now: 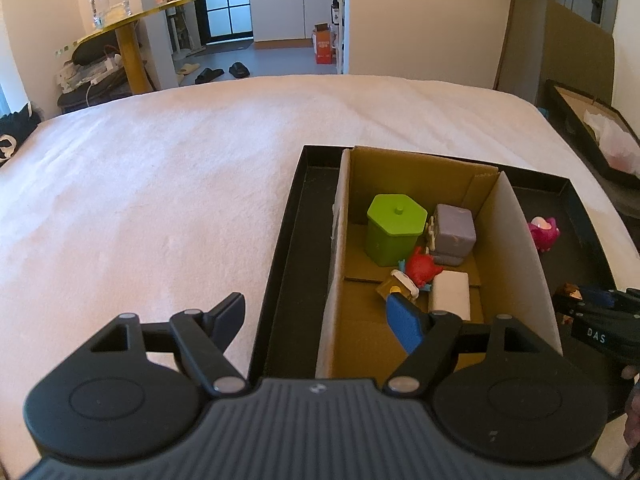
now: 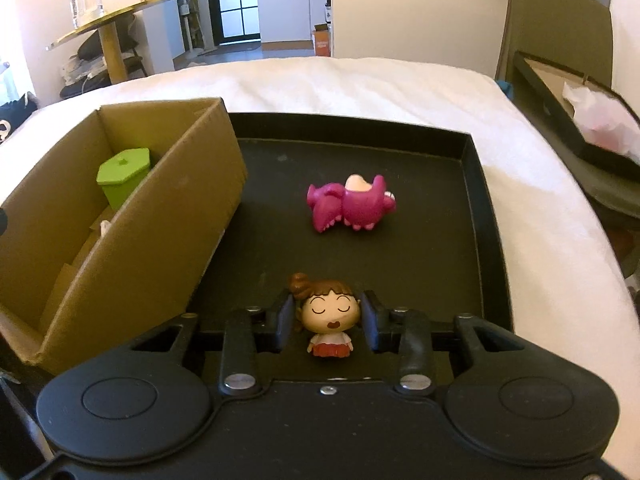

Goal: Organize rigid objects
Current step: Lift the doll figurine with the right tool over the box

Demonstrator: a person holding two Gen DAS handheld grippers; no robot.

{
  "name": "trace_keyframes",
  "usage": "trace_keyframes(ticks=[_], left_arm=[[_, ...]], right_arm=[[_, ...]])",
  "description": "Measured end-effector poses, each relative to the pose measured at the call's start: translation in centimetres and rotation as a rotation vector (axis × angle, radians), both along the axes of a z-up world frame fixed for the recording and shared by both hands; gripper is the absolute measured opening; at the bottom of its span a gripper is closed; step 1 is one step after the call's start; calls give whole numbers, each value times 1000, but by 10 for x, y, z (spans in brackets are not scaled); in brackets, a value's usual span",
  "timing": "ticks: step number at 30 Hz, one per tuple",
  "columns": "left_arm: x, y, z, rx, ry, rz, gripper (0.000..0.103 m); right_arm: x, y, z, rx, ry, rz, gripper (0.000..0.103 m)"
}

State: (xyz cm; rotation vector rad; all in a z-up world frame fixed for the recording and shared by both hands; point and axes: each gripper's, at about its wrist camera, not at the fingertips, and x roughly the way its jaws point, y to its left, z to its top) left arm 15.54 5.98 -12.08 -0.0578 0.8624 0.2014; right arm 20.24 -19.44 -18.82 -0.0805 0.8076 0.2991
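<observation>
My right gripper is shut on a small girl figurine with brown hair, pads pressing both sides of its head, low over the black tray. A pink toy lies on its side farther in on the tray. The cardboard box stands in the tray and holds a green hexagonal container, a grey-purple cube, a red figure and a white block. My left gripper is open with nothing held, straddling the box's left wall. The right gripper shows at the left wrist view's right edge.
The tray sits on a bed with a pale blanket. Another black box with crumpled paper lies off the bed's right side. A gold round table with jars stands far left. Tall cardboard leans against the right wall.
</observation>
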Motion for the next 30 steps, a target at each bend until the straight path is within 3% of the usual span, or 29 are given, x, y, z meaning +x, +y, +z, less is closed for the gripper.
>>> trace_keyframes(ticks=[23,27,30], left_arm=[[-2,7,1,-40,-21,26,76],[-4,9,1,-44,-27,32,76],[-5,10,2,-53,-35,32,76]], right_arm=[[-7,31,73,9,-74,66,35],[-1,39,85,74,-44,81,35],[-1,53,92,67,-58,103,35]])
